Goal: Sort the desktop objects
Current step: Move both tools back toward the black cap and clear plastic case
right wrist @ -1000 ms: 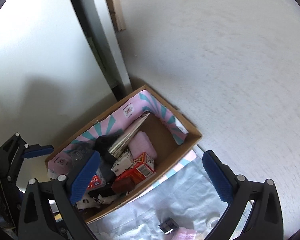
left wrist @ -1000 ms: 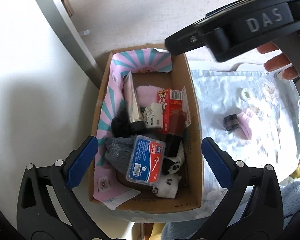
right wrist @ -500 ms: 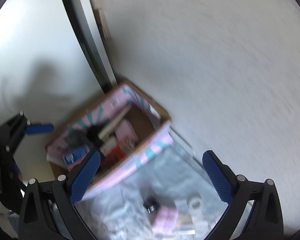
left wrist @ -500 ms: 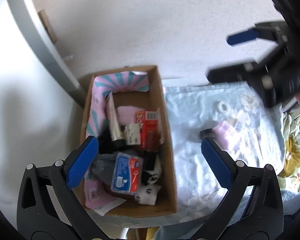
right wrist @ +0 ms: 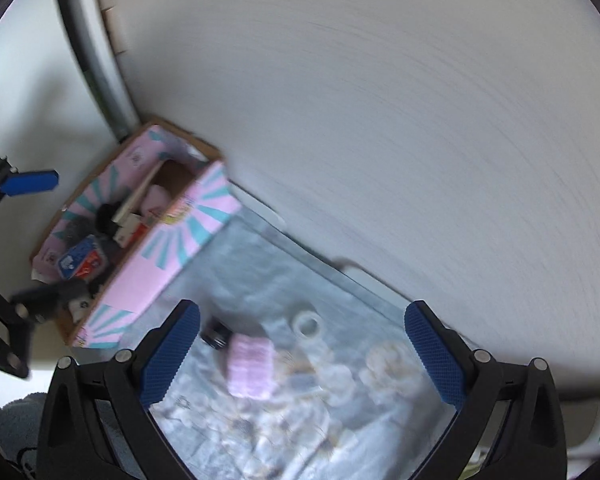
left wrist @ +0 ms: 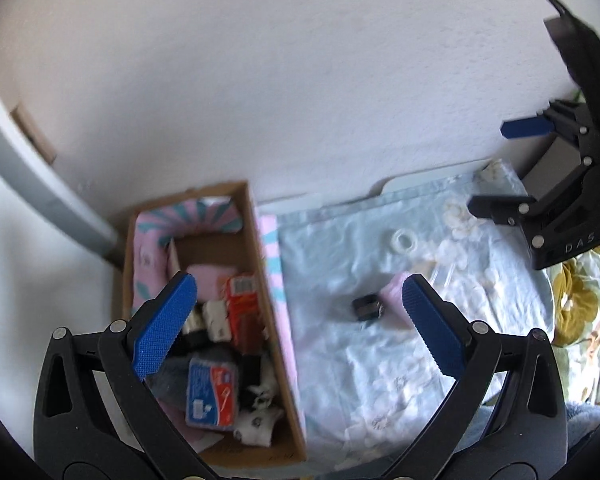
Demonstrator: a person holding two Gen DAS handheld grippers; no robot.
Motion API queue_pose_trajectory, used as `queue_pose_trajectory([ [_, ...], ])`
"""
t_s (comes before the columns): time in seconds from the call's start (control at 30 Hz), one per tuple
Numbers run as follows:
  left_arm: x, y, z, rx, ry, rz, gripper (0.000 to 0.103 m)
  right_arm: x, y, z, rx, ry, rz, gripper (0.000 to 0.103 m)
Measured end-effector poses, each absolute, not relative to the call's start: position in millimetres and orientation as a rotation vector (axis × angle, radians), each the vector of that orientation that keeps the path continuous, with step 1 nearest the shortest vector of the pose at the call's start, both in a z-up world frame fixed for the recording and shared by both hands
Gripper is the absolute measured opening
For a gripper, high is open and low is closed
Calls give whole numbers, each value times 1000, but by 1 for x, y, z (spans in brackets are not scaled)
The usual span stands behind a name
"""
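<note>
A cardboard box [left wrist: 274,280] [right wrist: 168,256] with pink and teal printed sides stands against the wall, packed with several small items, among them a blue and red packet [left wrist: 211,394] and a red carton [left wrist: 242,300]. On the pale blue cloth [left wrist: 360,364] to its right lie a small black cylinder [left wrist: 366,307] [right wrist: 216,335], a pink fuzzy roll [right wrist: 250,364] and a white tape ring [left wrist: 405,240] [right wrist: 308,326]. My left gripper [left wrist: 300,328] is open and empty above the box's right wall. My right gripper [right wrist: 302,354] hangs open and empty over the pink roll.
A white textured wall [left wrist: 300,80] runs close behind box and cloth. A grey pole [left wrist: 40,184] leans at the left. Several pale round cotton pads [right wrist: 384,364] lie scattered on the cloth. Floral fabric [left wrist: 576,312] lies at the far right.
Both grippers have drawn back and swung right, away from the box and toward the cloth. The right gripper now hangs over the pink roll. Both stay open and empty.
</note>
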State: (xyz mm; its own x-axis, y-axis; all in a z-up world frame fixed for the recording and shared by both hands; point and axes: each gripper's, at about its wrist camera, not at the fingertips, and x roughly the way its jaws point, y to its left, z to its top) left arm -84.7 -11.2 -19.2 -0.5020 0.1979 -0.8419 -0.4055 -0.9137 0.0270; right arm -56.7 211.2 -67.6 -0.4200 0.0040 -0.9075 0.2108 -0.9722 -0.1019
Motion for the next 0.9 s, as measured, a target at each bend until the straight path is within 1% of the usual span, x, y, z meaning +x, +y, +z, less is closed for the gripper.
queue_pose_trajectory([
  [0.17,-75,21,-33,-1227,425,2433,103,-35,243,-82,1680,338,-2576,102],
  [0.27,-63,50,-56,-1229,532,2341,103,-23,262,-100,1727,283,-2566,102],
  [0.37,-55,70,-85,-1291,577,2241,103,-11,275,-121,1763,230,-2543,102],
  [0.5,-52,79,-121,-1364,551,2215,103,4,286,-150,1797,153,-2497,102],
  [0.57,-53,75,-137,-1414,516,2240,103,11,289,-166,1804,123,-2475,102],
  [0.67,-56,64,-155,-1474,514,2345,101,21,291,-183,1784,85,-2464,102],
  [0.83,-60,61,-176,-1513,584,2447,101,29,286,-209,1732,79,-2474,102],
  [0.9,-65,60,-184,-1537,570,2460,101,29,280,-217,1706,88,-2481,102],
])
